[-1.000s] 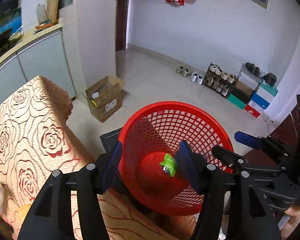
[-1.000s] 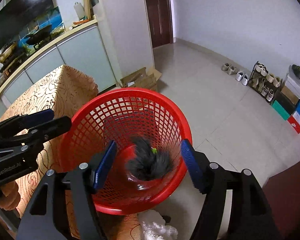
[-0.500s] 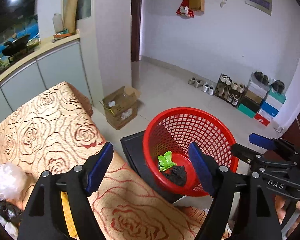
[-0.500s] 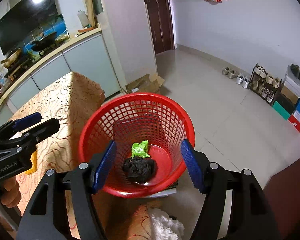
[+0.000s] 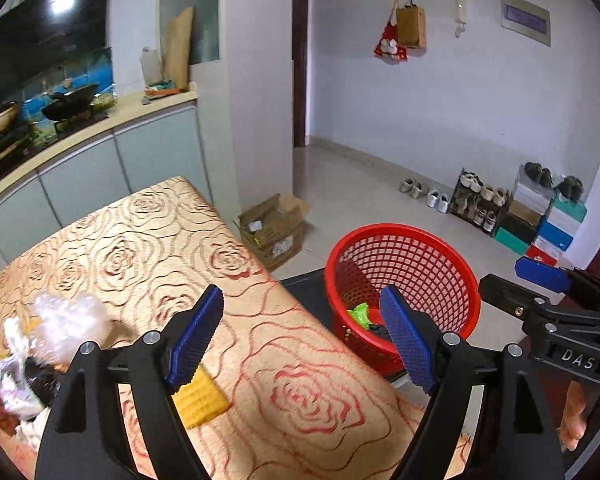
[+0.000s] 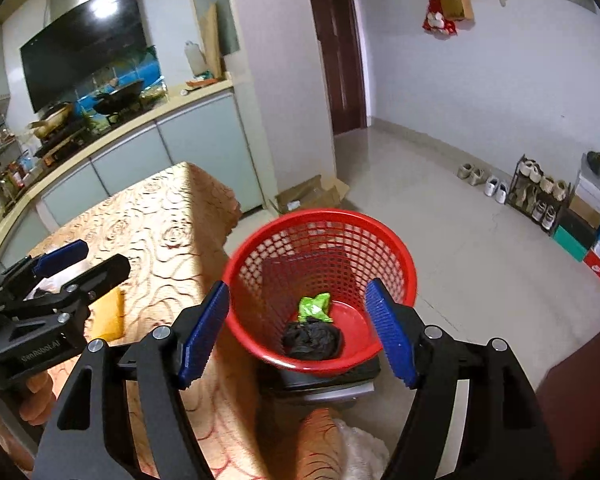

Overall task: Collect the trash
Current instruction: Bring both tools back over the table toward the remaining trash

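I observe both grippers drawn back and up from the basket, which a second ago filled each view and now sits smaller and lower. My left gripper, earlier narrow around the green wrapper, is opening with nothing between its jaws; the wrapper now lies on the basket floor. My right gripper is opening and empty; the black wad, blurred mid-fall before, rests beside the wrapper.

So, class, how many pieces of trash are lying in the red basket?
2: a green wrapper toward the far side of the basket floor, and a black wad just in front of it. Something smaller could be hidden underneath.
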Demonstrator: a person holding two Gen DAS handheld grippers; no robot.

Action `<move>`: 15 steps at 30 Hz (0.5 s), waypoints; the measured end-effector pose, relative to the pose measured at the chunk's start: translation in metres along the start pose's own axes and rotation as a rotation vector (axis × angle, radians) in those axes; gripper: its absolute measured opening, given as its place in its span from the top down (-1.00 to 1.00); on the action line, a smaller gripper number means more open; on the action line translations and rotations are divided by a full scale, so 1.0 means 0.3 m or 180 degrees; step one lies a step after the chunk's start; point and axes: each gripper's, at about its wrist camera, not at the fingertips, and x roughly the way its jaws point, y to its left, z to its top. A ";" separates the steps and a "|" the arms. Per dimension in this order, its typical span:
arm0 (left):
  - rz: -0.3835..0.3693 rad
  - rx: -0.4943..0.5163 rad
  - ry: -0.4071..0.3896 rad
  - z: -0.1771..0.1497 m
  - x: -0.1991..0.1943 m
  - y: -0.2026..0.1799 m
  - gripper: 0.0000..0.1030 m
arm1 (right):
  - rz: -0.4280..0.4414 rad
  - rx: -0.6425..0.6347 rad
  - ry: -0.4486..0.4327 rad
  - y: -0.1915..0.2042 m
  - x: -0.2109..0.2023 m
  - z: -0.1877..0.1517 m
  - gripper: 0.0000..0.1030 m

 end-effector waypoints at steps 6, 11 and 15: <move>0.0141 -0.0067 -0.0055 -0.045 -0.077 0.050 -0.53 | 0.0113 -0.0073 -0.0059 0.061 -0.043 -0.016 -0.34; 0.0253 -0.0179 -0.0079 -0.088 -0.135 0.111 -0.53 | 0.0190 -0.0129 -0.0074 0.113 -0.063 -0.029 -0.35; 0.0361 -0.0275 -0.0082 -0.124 -0.174 0.165 -0.53 | 0.0267 -0.0194 -0.0093 0.160 -0.084 -0.043 -0.43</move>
